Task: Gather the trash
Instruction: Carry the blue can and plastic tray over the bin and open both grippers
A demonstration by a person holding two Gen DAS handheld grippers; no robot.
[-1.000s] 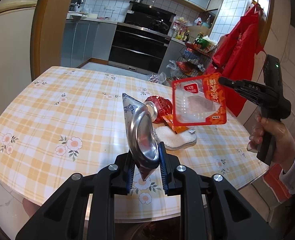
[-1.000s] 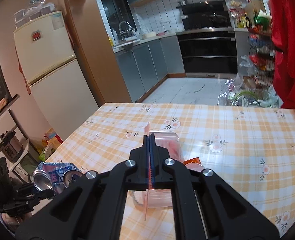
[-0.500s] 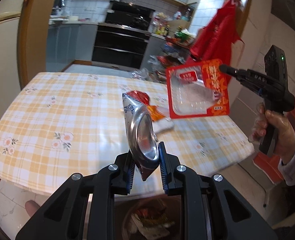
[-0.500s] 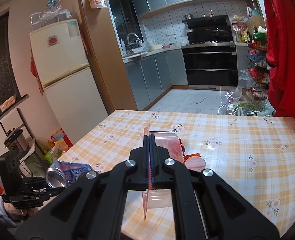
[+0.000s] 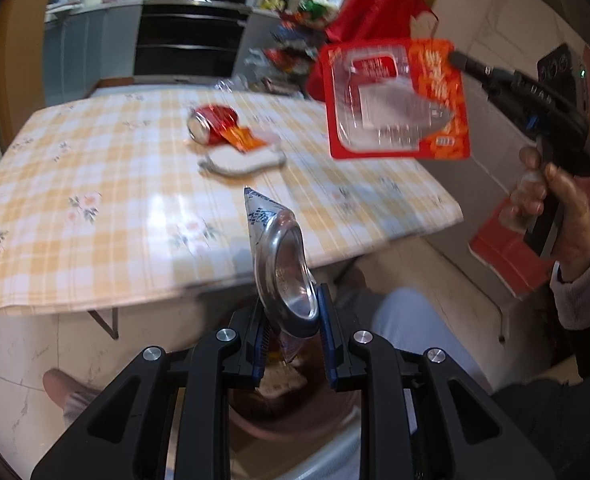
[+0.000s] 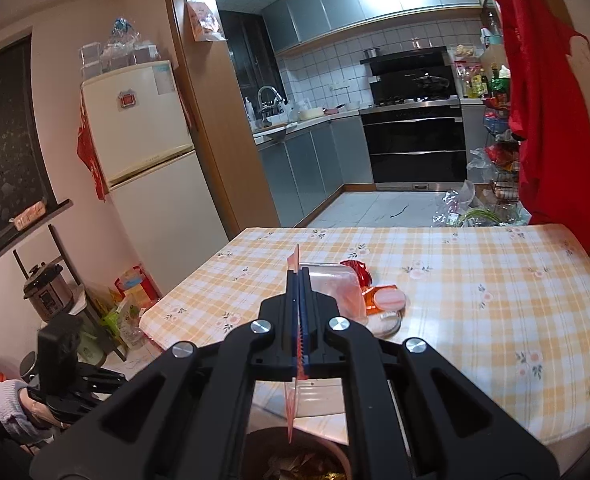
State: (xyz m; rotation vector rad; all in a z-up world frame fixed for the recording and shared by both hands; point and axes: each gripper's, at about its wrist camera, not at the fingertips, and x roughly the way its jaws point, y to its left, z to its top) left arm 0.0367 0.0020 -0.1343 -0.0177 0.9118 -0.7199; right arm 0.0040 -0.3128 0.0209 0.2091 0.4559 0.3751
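Left wrist view: the left tool, clamped on a crushed blue-and-silver aluminium can, has swung off the yellow-checked oilcloth surface and now hangs over a brown round bin on the floor (a drop looks due). Lying on the surface are a dented red drink can, an orange foil wrapper and a white fluffy pad. Further right, the right tool, jaws pressed together on a thin red-rimmed clear plastic tray, has lifted it clear of the surface; the right wrist view shows the tray edge-on above the bin's rim.
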